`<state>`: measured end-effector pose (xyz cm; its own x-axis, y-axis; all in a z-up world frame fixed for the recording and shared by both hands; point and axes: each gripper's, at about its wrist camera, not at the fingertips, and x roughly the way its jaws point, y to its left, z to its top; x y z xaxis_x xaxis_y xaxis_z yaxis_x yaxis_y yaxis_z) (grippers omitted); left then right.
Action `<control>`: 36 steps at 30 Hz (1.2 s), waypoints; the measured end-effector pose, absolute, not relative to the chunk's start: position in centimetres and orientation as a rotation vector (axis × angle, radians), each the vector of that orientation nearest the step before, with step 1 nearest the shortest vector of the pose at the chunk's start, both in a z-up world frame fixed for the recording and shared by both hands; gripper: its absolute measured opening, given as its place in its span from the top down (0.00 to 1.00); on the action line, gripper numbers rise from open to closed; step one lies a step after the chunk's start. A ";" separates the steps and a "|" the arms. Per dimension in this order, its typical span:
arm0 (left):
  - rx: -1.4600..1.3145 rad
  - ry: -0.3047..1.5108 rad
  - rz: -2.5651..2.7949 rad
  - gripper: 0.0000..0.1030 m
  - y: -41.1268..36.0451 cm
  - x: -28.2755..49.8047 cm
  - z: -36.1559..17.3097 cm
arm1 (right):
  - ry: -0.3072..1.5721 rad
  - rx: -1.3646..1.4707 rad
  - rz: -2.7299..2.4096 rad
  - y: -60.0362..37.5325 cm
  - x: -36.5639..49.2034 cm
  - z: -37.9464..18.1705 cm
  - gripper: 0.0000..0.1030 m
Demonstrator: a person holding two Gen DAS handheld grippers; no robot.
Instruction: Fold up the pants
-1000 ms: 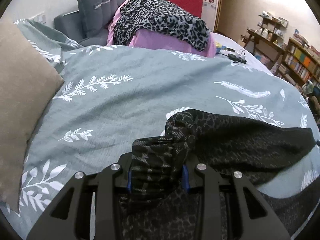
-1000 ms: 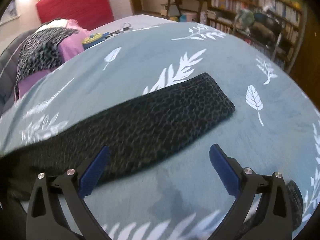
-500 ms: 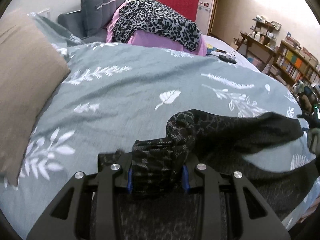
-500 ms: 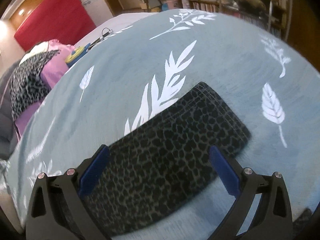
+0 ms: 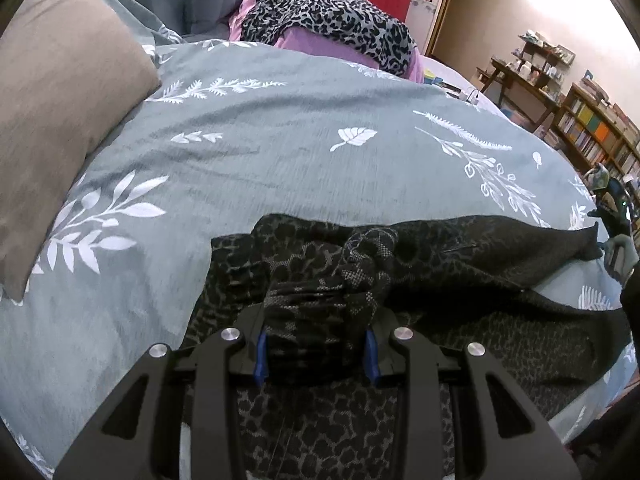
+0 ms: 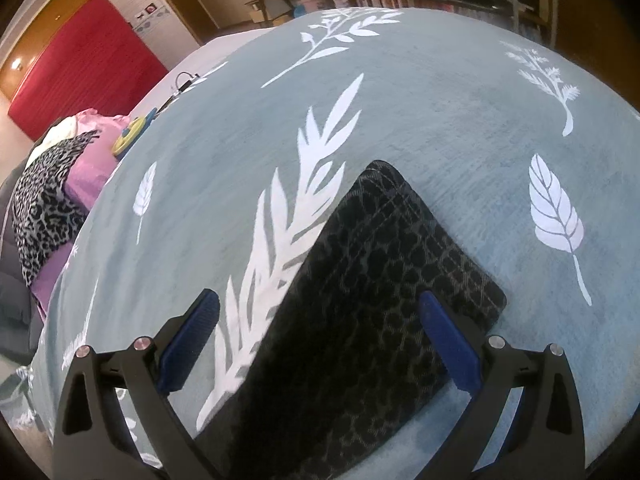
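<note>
Pants [image 5: 460,264], dark leopard print, lie stretched across the grey leaf-print bedspread [image 5: 280,128], one end bunched up, the other end running out flat to a leg hem [image 6: 432,248]. Left gripper [image 5: 316,354] is clamped on the bunched wad, blue pads pressed in on both sides. Right gripper [image 6: 320,340] hangs over the hem end with jaws wide apart, nothing pinched; the cloth sits between the pads but untouched.

Step in hand looks like taking the hem so the pants can be folded over. To do it well: drop the right gripper onto the hem edge and catch all the layers, not just the top one. Keep the left grip firm so the cloth stays taut, and lift both ends evenly. Risk is a shallow bite slipping off, or dragging the bedspread up with it.

Beige pillow [image 5: 60,92] and the clothes pile [image 5: 328,12] sit well clear.
</note>
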<state>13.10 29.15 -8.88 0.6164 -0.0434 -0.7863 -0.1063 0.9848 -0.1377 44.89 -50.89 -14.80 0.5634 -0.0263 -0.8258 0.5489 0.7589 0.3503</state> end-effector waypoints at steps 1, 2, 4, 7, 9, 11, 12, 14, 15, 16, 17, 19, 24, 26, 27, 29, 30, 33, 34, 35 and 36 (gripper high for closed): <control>-0.176 0.908 0.037 0.66 29.1 13.0 -8.9 | 0.920 0.637 -0.378 -51.0 45.1 -14.9 0.03; -0.177 0.908 0.037 0.66 29.1 12.9 -8.9 | 0.921 0.632 -0.386 -51.0 45.1 -14.9 0.09; -0.175 0.906 0.037 0.66 29.1 12.8 -8.9 | 0.931 0.620 -0.407 -50.9 45.2 -15.1 0.20; -0.169 0.901 0.034 0.66 29.2 12.9 -8.7 | 0.948 0.603 -0.449 -51.4 45.4 -15.4 0.39; -0.167 0.898 0.034 0.66 29.3 13.0 -8.6 | 0.952 0.599 -0.471 -51.9 45.3 -15.5 0.60; -0.167 0.895 0.038 0.66 29.4 13.4 -8.4 | 0.957 0.587 -0.505 -52.4 44.8 -15.4 0.80; -0.168 0.890 0.040 0.66 29.5 13.6 -8.3 | 0.953 0.594 -0.501 -52.6 44.5 -15.3 0.86; -0.167 0.883 0.043 0.66 29.5 14.0 -8.0 | 0.939 0.607 -0.477 -53.0 43.6 -14.8 0.91; -0.166 0.879 0.046 0.66 29.6 14.3 -7.8 | 0.929 0.598 -0.475 -53.1 43.1 -14.4 0.94; -0.164 0.870 0.049 0.66 29.7 14.6 -7.5 | 0.920 0.589 -0.473 -53.1 42.6 -14.0 0.94; -0.166 0.861 0.050 0.66 29.8 14.9 -7.1 | 0.907 0.571 -0.466 -53.2 41.9 -13.4 0.95; -0.182 0.840 0.054 0.66 30.1 15.6 -6.3 | 0.884 0.541 -0.458 -53.2 40.7 -12.2 0.95; -0.210 0.805 0.059 0.66 30.8 16.8 -4.6 | 0.827 0.568 -0.448 -53.9 37.0 -9.7 0.95; -0.220 0.793 0.054 0.66 31.1 16.9 -4.0 | 0.806 0.580 -0.447 -54.2 35.0 -8.7 0.95; -0.229 0.785 0.051 0.66 31.3 16.9 -3.6 | 0.800 0.582 -0.447 -54.1 34.3 -8.3 0.95; -0.238 0.771 0.043 0.66 31.5 16.6 -3.1 | 0.786 0.580 -0.443 -54.2 32.3 -7.4 0.95; -0.240 0.761 0.038 0.66 31.5 16.2 -2.8 | 0.780 0.580 -0.443 -54.1 31.5 -7.1 0.95; -0.242 0.741 0.025 0.65 31.7 15.0 -2.3 | 0.756 0.594 -0.443 -54.3 28.0 -6.1 0.95; -0.243 0.736 0.023 0.66 31.7 14.6 -2.2 | 0.751 0.597 -0.444 -54.3 27.2 -5.9 0.95; -0.244 0.732 0.022 0.66 31.8 14.2 -2.2 | 0.743 0.603 -0.444 -54.3 25.8 -5.6 0.95; -0.250 0.727 0.020 0.66 32.0 13.6 -2.1 | 0.737 0.608 -0.444 -54.3 24.6 -5.4 0.95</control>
